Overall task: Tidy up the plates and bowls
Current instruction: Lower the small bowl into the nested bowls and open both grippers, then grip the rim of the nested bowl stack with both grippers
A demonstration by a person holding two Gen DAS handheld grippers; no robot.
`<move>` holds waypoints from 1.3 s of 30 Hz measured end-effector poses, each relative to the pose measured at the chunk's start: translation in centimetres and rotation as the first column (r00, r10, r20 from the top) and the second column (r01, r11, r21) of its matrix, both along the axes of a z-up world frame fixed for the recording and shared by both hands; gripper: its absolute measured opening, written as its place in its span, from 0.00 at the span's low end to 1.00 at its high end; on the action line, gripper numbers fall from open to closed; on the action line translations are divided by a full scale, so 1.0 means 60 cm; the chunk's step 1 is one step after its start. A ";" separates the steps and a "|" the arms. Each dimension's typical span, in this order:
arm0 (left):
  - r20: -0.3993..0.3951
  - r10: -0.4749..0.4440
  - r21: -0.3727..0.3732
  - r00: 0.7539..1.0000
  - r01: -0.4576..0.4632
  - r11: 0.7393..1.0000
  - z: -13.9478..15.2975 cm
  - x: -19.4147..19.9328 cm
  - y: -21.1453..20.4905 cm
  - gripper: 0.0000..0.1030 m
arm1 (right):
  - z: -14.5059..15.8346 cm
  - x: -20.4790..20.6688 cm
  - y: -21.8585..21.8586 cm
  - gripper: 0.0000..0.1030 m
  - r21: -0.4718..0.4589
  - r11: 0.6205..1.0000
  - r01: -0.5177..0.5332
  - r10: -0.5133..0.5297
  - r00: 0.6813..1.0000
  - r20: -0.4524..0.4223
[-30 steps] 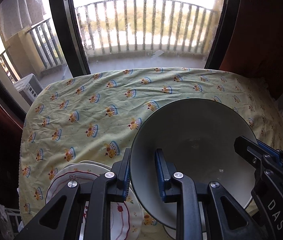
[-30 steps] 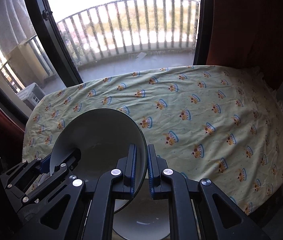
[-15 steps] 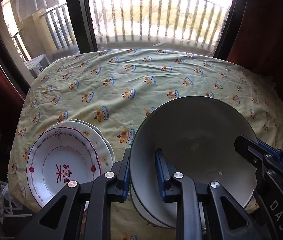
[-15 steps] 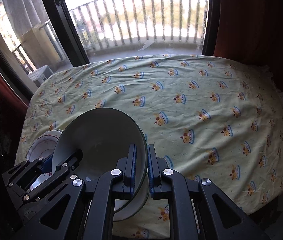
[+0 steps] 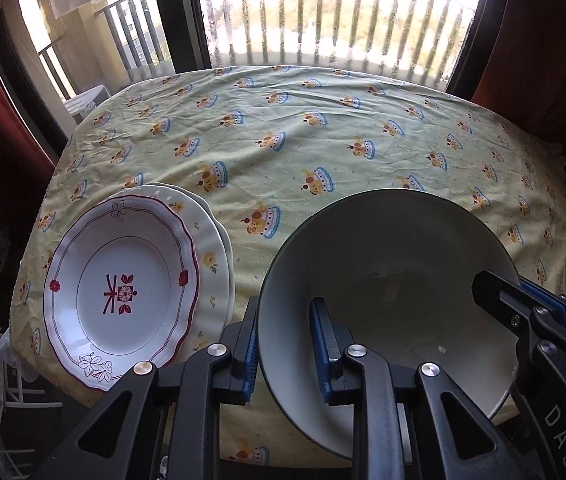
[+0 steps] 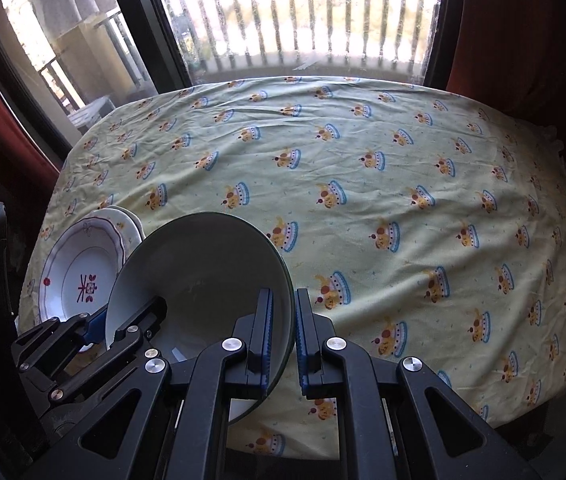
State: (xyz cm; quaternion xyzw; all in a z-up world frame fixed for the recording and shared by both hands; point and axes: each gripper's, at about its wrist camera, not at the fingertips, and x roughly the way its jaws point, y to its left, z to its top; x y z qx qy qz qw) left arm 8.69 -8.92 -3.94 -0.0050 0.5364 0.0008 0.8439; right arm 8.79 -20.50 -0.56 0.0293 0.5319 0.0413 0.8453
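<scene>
A large grey-white bowl point(image 5: 387, 280) with a dark rim is held above the near edge of the table by both grippers. My left gripper point(image 5: 283, 344) is shut on the bowl's left rim. My right gripper point(image 6: 283, 336) is shut on the bowl's point(image 6: 203, 272) right rim, and it also shows in the left wrist view point(image 5: 523, 312). A stack of plates point(image 5: 123, 280), topped by a white plate with red trim and flowers, lies on the table at the near left. The stack also shows in the right wrist view point(image 6: 79, 268).
The table is covered by a yellow cloth point(image 5: 323, 140) printed with small cake figures. A glass balcony door with a dark frame point(image 5: 179, 16) stands behind the table. Red curtains point(image 6: 523, 32) hang at both sides.
Both grippers have lifted the bowl up and back, away from the bowl that lay under it. The views have risen, and the plate stack has come fully into sight at the left.
</scene>
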 end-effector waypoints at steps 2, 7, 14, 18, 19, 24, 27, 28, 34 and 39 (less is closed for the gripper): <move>-0.002 0.002 -0.006 1.000 -0.002 1.000 -0.003 0.002 0.005 0.20 | -0.004 0.000 0.003 0.13 -0.009 1.000 -0.002 0.002 1.000 -0.005; -0.038 0.008 -0.024 0.999 -0.009 1.000 -0.019 0.008 0.018 0.20 | -0.013 0.006 0.014 0.13 -0.017 1.000 -0.004 0.004 1.000 -0.027; -0.067 -0.027 -0.046 0.997 0.024 0.999 -0.034 0.016 0.015 0.20 | -0.025 0.014 0.022 0.13 -0.038 0.999 0.019 -0.021 0.999 -0.045; -0.062 -0.043 -0.022 0.997 0.042 0.999 -0.037 0.015 0.006 0.20 | -0.029 0.006 0.019 0.13 -0.065 0.998 0.024 -0.025 0.999 -0.028; -0.061 -0.042 -0.022 0.997 0.041 0.999 -0.037 0.016 0.007 0.20 | -0.030 0.006 0.018 0.13 -0.064 0.998 0.022 -0.023 0.999 -0.025; -0.048 -0.035 -0.015 0.998 0.035 0.999 -0.038 0.012 0.006 0.21 | -0.031 0.002 0.017 0.13 -0.055 0.998 0.026 -0.026 1.000 0.006; -0.064 -0.015 -0.035 0.998 0.012 0.999 -0.041 0.007 0.010 0.24 | -0.031 -0.004 0.011 0.13 -0.020 0.999 0.033 -0.032 0.999 0.017; -0.069 -0.003 -0.043 0.998 0.000 0.999 -0.043 0.005 0.012 0.24 | -0.031 -0.007 0.010 0.13 -0.008 1.000 0.030 -0.030 0.999 0.017; -0.055 0.036 -0.038 0.998 -0.039 0.999 -0.035 -0.009 0.018 0.36 | -0.040 -0.016 -0.009 0.42 0.045 0.999 0.025 -0.025 1.000 -0.005; -0.051 0.027 -0.079 0.998 -0.031 0.996 -0.032 -0.010 0.029 0.56 | -0.046 -0.018 -0.023 0.48 0.084 0.995 0.050 -0.047 0.998 -0.031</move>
